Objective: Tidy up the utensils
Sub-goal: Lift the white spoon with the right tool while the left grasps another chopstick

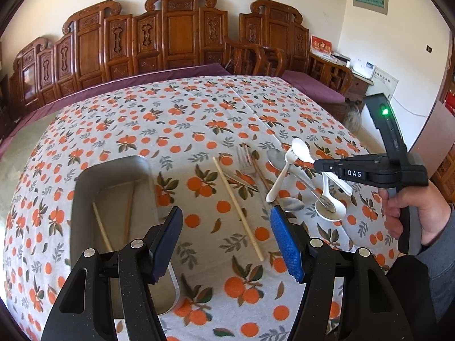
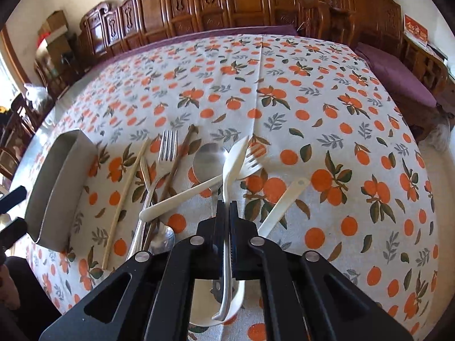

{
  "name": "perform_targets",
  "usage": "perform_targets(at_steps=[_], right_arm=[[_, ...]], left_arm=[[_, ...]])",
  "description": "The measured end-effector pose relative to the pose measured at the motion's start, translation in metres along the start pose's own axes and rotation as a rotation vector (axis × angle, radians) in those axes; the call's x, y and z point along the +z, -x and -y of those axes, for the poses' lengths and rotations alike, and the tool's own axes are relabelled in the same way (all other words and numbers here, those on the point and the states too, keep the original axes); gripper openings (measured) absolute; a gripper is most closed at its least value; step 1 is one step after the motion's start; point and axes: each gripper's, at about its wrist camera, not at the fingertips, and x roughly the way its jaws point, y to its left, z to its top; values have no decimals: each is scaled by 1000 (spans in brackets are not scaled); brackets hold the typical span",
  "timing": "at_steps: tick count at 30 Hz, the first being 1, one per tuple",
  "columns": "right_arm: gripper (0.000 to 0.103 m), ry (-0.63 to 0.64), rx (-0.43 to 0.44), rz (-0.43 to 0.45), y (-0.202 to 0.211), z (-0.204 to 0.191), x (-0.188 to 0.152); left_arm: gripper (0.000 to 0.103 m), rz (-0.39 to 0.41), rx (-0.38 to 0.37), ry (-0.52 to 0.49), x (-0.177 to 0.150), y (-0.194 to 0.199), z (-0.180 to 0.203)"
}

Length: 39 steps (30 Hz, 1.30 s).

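My right gripper [image 2: 229, 205] is shut on a white plastic spoon [image 2: 237, 156], whose bowl sticks out past the fingertips. In the left wrist view the right gripper [image 1: 317, 166] holds that white spoon [image 1: 302, 149] above the pile. Below lie a white plastic fork [image 2: 196, 191], a metal spoon [image 2: 209, 157], a metal fork [image 2: 167, 147], a brown chopstick [image 2: 182, 153], a pale chopstick [image 1: 239, 207] and a white soup spoon [image 1: 331, 211]. My left gripper [image 1: 227, 241] is open and holds nothing, low over the cloth beside the grey tray [image 1: 113, 164], which holds two chopsticks [image 1: 102, 227].
The table wears a cloth [image 1: 199, 113] printed with oranges. A carved wooden bench [image 1: 176, 34] with a purple cushion runs along the far side. A person's hand [image 1: 403, 216] grips the right gripper's handle. Another white handle [image 2: 284, 204] lies right of the pile.
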Motion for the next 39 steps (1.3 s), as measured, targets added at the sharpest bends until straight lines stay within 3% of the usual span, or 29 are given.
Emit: perform_targets(at_steps=[6, 18, 24, 28, 39], right_arm=[[4, -4, 32, 14, 1, 7, -3], [4, 11, 64, 43, 1, 11, -10], [4, 16, 66, 53, 2, 7, -10], [4, 34, 69, 49, 0, -1, -11], [4, 66, 98, 63, 3, -24, -11]], left_arm=[[60, -59, 3, -21, 5, -27, 16], [24, -209, 31, -5, 9, -104, 21], [22, -254, 49, -2, 10, -128, 19], [7, -254, 75, -11, 11, -131, 15], [4, -208, 34, 32, 2, -88, -9]])
